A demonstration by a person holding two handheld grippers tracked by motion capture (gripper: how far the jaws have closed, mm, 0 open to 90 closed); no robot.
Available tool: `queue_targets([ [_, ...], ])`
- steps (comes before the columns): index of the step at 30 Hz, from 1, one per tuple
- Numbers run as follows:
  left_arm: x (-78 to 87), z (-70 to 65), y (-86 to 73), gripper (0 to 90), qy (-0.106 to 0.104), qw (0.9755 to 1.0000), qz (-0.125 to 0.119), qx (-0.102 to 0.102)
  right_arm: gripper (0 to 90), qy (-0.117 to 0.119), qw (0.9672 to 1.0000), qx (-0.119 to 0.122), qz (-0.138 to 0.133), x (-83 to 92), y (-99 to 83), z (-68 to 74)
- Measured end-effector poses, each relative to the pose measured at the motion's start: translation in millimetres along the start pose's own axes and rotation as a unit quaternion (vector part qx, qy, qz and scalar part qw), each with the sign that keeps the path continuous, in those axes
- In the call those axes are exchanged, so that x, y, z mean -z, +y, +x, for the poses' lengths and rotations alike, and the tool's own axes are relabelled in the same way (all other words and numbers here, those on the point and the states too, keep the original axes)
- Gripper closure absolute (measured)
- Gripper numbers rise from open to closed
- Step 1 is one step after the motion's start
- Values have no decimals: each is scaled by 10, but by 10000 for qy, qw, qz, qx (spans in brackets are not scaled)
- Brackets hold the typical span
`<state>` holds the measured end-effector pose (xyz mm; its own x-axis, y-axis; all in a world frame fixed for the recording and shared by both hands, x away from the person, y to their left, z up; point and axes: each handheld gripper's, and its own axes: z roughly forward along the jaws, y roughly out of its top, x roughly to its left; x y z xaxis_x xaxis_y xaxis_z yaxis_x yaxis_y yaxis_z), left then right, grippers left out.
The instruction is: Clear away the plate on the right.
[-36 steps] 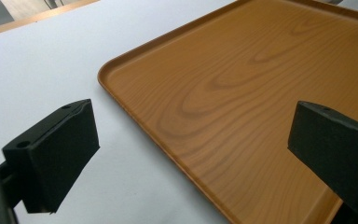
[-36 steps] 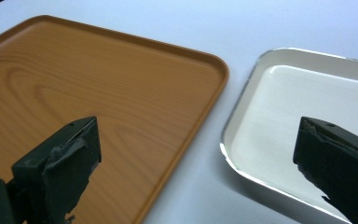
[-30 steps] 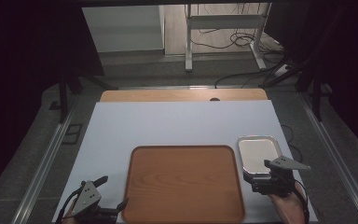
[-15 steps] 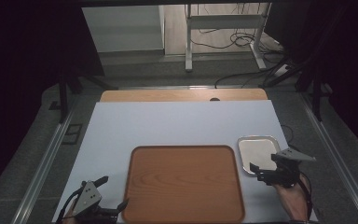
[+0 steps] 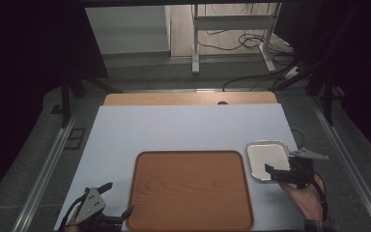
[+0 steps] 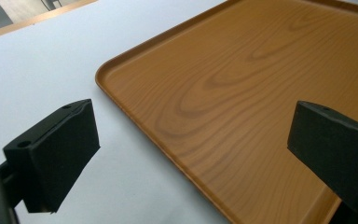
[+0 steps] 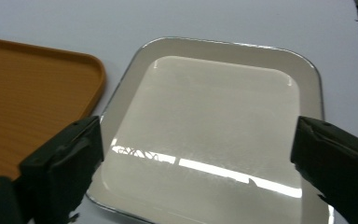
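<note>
A brown wooden tray (image 5: pixel 191 188) lies on the white table sheet (image 5: pixel 188 130) near the front edge. To its right sits a small square metal plate (image 5: pixel 265 157) with a pale, shiny inside, nothing on it. My right gripper (image 5: pixel 280 173) is open at the plate's near right corner; in the right gripper view its jaws straddle the plate (image 7: pixel 214 130) with the tray's corner (image 7: pixel 37 93) at left. My left gripper (image 5: pixel 117 199) is open at the tray's front left corner, one jaw over the sheet, the other over the tray (image 6: pixel 242 84).
A wooden strip (image 5: pixel 188 98) runs along the table's far edge. Metal rails (image 5: pixel 48 164) flank both sides. Beyond the table are a dark floor, cables (image 5: pixel 251 43) and a frame's legs (image 5: pixel 195 43).
The right gripper has shifted a little to the right and away along the plate's side. The left gripper, tray and plate have stayed put.
</note>
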<state>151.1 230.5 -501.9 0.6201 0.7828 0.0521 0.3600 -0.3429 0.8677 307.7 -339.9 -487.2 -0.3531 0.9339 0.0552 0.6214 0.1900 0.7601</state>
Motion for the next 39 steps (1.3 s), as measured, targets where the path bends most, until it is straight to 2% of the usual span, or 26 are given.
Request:
queue_targets([
  [1,0,0,0,17,0,10000,0,0,47,0,10000,0,0,0,0,0],
  [3,-1,-3,1,17,0,10000,4,-10,121,-91,9999,-76,2,1,14,-62],
  [4,-1,-3,1,17,0,10000,4,-10,121,-91,9999,-76,2,1,14,-62],
  [6,-2,-4,1,18,2,10000,7,-10,201,-190,9996,-189,15,4,37,-147],
  [7,-2,-4,1,18,2,10000,7,-10,201,-190,9996,-189,15,4,37,-147],
  [10,-3,-4,2,18,8,10000,14,-25,286,-292,9989,-334,174,-26,57,-259],
  [18,-5,-7,3,19,7,10000,24,-46,417,-406,9968,-568,392,-80,82,-474],
  [20,-6,-9,3,19,7,10000,30,-60,438,-404,9966,-587,409,-88,84,-491],
  [22,-7,-9,4,20,8,10000,35,-66,512,-413,9960,-623,496,-115,93,-549],
  [25,-7,-9,3,20,8,10000,35,-65,558,-412,9955,-639,564,-136,100,-584],
  [26,-7,-9,4,20,8,10000,38,-72,608,-399,9948,-705,614,-163,103,-622],
  [27,-7,-9,4,20,8,10000,38,-72,608,-399,9948,-705,614,-163,103,-622],
  [29,-8,-12,4,20,10,10000,41,-82,674,-371,9940,-757,701,-199,108,-661],
  [31,-9,-13,4,21,11,10000,44,-84,695,-372,9938,-771,714,-207,111,-670],
  [32,-9,-14,4,21,8,9999,46,-89,732,-362,9927,-860,765,-227,117,-691],
  [37,-10,-16,5,21,10,9999,52,-96,789,-282,9905,-986,912,-288,109,-738],
  [39,-11,-18,5,21,12,9999,54,-110,842,-167,9884,-1197,922,-301,110,-771],
])
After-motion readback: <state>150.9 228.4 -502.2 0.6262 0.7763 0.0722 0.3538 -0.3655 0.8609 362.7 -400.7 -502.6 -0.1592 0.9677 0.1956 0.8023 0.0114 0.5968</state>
